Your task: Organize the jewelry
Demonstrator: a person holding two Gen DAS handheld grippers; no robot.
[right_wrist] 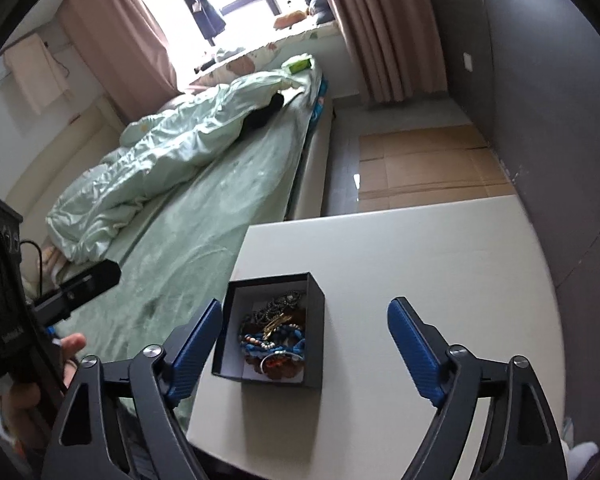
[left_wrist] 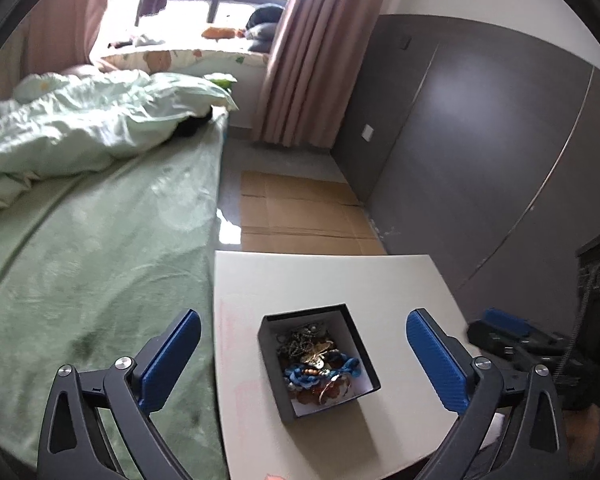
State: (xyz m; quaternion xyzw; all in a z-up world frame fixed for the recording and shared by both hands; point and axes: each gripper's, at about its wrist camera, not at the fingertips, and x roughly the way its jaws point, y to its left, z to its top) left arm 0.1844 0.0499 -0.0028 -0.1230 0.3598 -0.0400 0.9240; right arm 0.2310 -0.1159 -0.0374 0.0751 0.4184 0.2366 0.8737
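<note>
Left of the black box (left_wrist: 319,360): green bed (left_wrist: 100,260), far end cut off. On the pale table (left_wrist: 400,280): the box, lidless, jewelry (left_wrist: 320,364) tangled inside, pieces hard to separate. Above the box: left gripper (left_wrist: 304,344) spread wide, empty; right gripper (right_wrist: 306,332) likewise gaping, holding nothing.

From where I sit, daylight floods through the overexposed window between the pink curtains (left_wrist: 228,8), washing out its panes, while the dark grey wall panels (left_wrist: 480,128) stay dim. The glossy grey floor (left_wrist: 230,232) throws back a white glare patch, and the black open-topped cardboard box (right_wrist: 316,344) casts a soft shadow toward me. Both fisheye views bend straight lines, vignette black at the corners, and smear the pale green bedsheet (left_wrist: 100,260).
</note>
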